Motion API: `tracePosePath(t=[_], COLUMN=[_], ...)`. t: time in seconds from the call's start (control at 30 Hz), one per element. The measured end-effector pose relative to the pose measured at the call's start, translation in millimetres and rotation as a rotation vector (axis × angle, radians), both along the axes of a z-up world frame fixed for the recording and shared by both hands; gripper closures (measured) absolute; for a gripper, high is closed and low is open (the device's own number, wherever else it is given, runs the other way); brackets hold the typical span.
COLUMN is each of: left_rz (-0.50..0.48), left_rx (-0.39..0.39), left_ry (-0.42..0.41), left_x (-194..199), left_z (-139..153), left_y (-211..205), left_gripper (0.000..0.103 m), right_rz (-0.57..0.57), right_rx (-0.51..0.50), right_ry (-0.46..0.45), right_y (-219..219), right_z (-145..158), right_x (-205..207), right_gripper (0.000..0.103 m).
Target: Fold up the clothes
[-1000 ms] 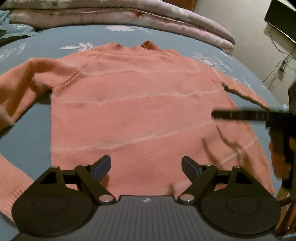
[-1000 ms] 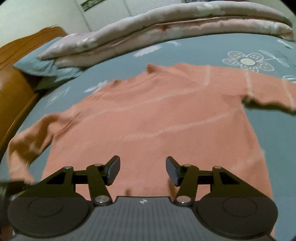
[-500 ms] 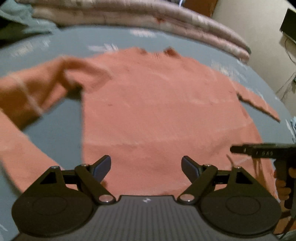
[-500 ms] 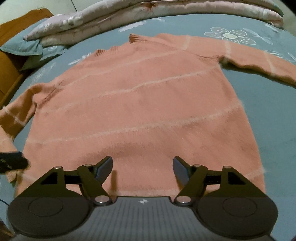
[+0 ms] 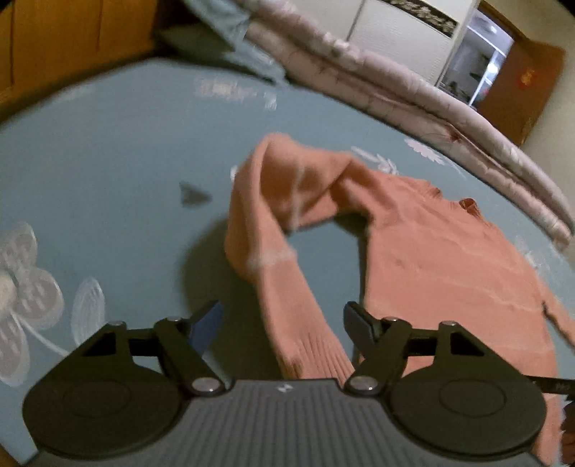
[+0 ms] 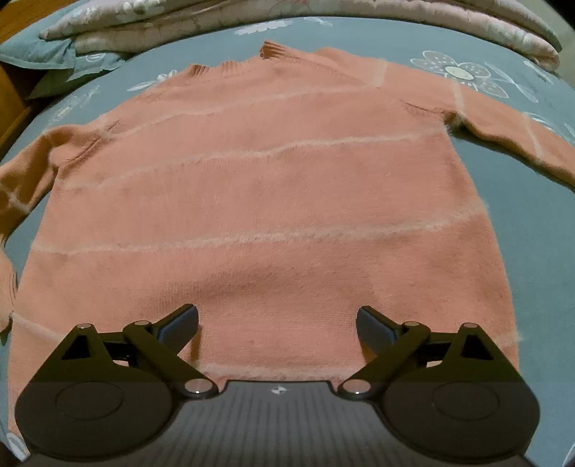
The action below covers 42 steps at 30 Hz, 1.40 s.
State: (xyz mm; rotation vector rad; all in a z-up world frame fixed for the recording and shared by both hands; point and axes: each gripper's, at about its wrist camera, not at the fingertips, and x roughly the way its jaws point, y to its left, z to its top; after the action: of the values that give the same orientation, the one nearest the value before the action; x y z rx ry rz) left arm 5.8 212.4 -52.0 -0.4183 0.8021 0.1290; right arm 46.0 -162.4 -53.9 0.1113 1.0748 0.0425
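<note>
1. Clearly the salmon-pink knitted sweater with pale fuzzy stripes (image 6: pixel 266 201) is lying face-flat on the blue-grey bed sheet printed with white flowers (image 5: pixel 107 172), its body spreading ahead of the right tongs (image 6: pixel 276 323).
2. Being a soft, light, limp knit, it is likely going to sag and stretch wherever it is lifted, and the fuzzy yarn is probably giving the pads good friction.
3. The left tongs (image 5: pixel 280 323) are closing, with the ribbed cuff of the sweater's bent sleeve (image 5: pixel 309 348) lying between the jaws but not yet pinched; that denser cuff looks like the firmest place to take hold.
4. The right tongs are opening wide over the hem (image 6: pixel 273 373), with knit beneath them and nothing gripped; the hem edge seems the other good hold.
5. Bare sheet is stretching to the left of the left tongs, giving free room for swinging the sleeve.
6. Beyond the collar, the folded pink quilt (image 6: pixel 323 14) is closing off the far edge.
</note>
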Motion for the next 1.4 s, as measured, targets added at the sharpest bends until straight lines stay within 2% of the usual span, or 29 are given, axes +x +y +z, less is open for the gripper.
tracePosePath(t=[0.1,0.2,0.27,0.33,0.57,0.63,0.9,1.1,1.17,1.23,1.3,1.4], left_rz=[0.003,0.020,0.025,0.037,0.159,0.198,0.317,0.358,0.367,0.369,0.365,0.341], left_rx=[-0.084,-0.130,-0.117,-0.107,-0.122,-0.100,0.019,0.047,0.041,0.012,0.004,0.038], left_ry=[0.019,0.018,0.027,0.017,-0.043,-0.055,-0.016,0.038,0.068,0.098,0.100,0.084], left_x=[7,12,16,14,4,4,21,50,54,58,57,48], left_z=[-19,-31,-33,-29,-5,1,1,-8,-15,-26,-30,-25], left_y=[-1,-1,-2,1,43,58,120,160,170,178,179,173], left_gripper=[0.049,0.069,0.094,0.098,0.099,0.099,0.099,0.098,0.091,0.090,0.089,0.079], right_rz=[-0.009,-0.003,0.002,0.002,-0.027,-0.032,-0.044,-0.067,-0.074,-0.082,-0.088,-0.091], right_rx=[0.006,-0.008,-0.022,-0.027,-0.039,-0.043,-0.057,-0.076,-0.082,-0.084,-0.085,-0.082], right_ry=[0.012,0.013,0.009,0.006,-0.001,-0.008,-0.030,-0.026,-0.024,-0.021,-0.020,-0.025], right_y=[0,4,6,8,9,10,14,14,15,15,15,17], right_z=[4,7,10,12,17,20,28,31,31,31,30,31], right_x=[-1,-4,-7,-10,-19,-21,-27,-32,-34,-36,-37,-39], right_gripper=[0.006,0.006,0.006,0.006,0.006,0.006,0.006,0.006,0.006,0.006,0.006,0.006])
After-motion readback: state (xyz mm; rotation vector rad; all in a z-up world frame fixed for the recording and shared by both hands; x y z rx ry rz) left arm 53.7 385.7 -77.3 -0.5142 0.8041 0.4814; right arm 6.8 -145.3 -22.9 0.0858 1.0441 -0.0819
